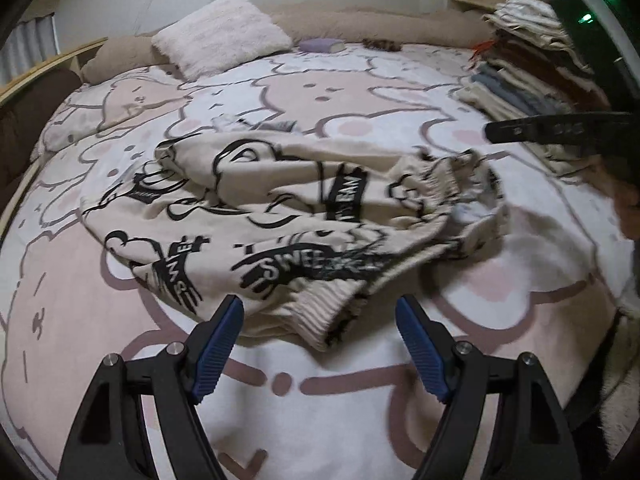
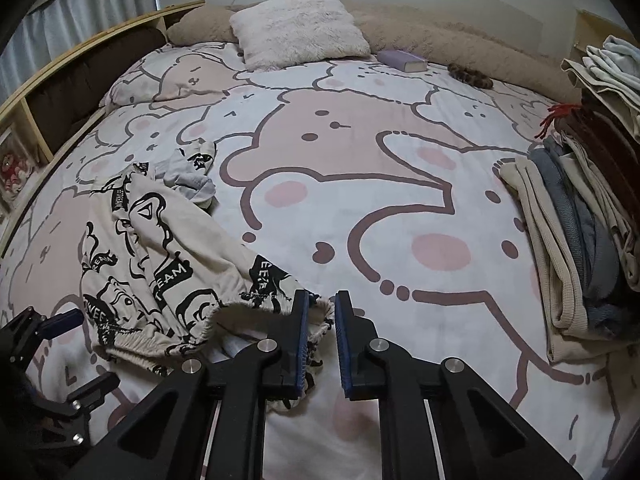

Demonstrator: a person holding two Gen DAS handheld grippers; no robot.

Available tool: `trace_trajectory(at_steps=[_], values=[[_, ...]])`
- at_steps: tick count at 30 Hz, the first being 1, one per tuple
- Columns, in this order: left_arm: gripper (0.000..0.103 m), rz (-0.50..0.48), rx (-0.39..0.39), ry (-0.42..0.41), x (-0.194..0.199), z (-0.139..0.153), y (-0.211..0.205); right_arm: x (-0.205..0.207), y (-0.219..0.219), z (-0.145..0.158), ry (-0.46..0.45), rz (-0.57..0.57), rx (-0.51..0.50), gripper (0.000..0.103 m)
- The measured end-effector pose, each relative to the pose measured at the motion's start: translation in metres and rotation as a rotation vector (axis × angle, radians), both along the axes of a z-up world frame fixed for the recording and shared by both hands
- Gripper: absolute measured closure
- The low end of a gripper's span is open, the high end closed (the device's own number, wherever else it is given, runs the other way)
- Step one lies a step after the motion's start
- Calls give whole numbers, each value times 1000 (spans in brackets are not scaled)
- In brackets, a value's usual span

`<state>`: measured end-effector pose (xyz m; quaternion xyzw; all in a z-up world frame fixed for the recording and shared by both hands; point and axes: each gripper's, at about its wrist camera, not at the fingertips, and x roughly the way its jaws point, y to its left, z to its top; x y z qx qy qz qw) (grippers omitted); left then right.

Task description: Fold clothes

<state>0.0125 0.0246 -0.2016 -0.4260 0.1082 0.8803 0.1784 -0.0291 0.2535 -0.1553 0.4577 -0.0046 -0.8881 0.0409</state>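
A cream garment [image 1: 288,200] with black cartoon prints lies crumpled on the bear-print bedspread [image 1: 320,400]. My left gripper [image 1: 318,302] stands open just above the bed, with the garment's ribbed hem [image 1: 316,316] lying between its blue pads and touching neither. In the right wrist view the garment [image 2: 160,264] spreads to the left, and its gathered elastic edge [image 2: 324,318] runs in between the nearly closed pads of my right gripper [image 2: 322,296], which pinch it. The left gripper [image 2: 76,360] shows at the lower left. The right gripper [image 1: 560,132] appears dark and blurred at the garment's right end.
A stack of folded clothes [image 2: 580,248] sits on the bed's right side. A fluffy white pillow [image 2: 300,28], a purple book [image 2: 404,60] and a brown scrunchie [image 2: 468,76] lie at the head. A wooden shelf [image 2: 80,60] runs along the left edge.
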Motion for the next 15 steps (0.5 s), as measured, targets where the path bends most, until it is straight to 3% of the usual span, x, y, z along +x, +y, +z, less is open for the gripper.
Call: trace_trajectory(at_steps=[6,8,10,12,13,15], values=[[25,22,-28,31,-9,-7,3,-4,1,-4,-24,-9,1,90],[30,16,-30,45,-10,-7,5,-5,1,-4,-28,-7,4,90],[55,13,-33,46,-12,-7,8,-5,0,-5,-34,-2,6,90],[71,14,-30,10,-17,-7,8,-5,-1,-5,-38,0,7,90],[78,19,-26,-1,-18,-7,8,-5,-1,-5,-41,1,6,90],[83,27,-22,-13,-18,-5,8,-5,-2,-6,-44,1,7,90]])
